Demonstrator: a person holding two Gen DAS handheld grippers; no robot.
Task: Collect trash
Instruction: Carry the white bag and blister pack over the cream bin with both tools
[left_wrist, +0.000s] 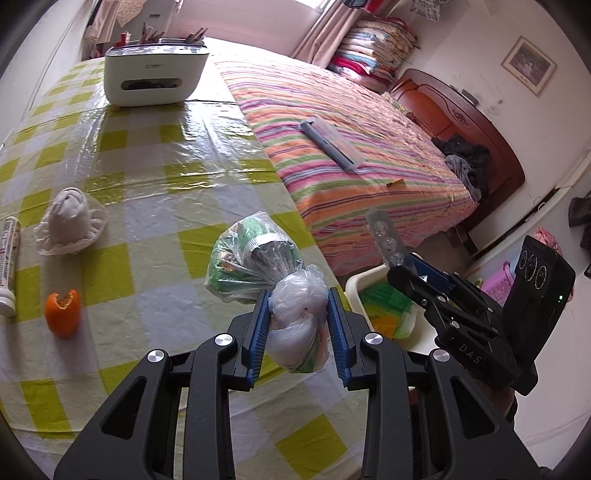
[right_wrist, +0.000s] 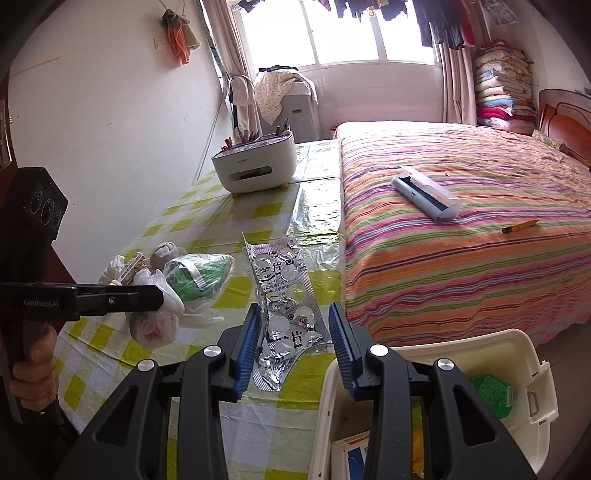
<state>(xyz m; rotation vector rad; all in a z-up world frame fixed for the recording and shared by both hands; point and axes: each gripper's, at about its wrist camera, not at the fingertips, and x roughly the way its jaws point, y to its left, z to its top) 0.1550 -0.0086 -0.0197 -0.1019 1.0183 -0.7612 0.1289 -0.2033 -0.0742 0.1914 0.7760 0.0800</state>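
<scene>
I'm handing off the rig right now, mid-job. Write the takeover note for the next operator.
Left gripper: shut on a knotted plastic bag of green wrappers, held above the table edge.
Right gripper: shut on a used silver blister pack, beside the bin.
White bin stands on the floor between table and bed; it already holds green packaging and a box.
Left on the checked table: orange peel, a white tube, a grey wad on a lace doily.
Next: likely drop both held items in the bin, then fetch the rest.
</scene>
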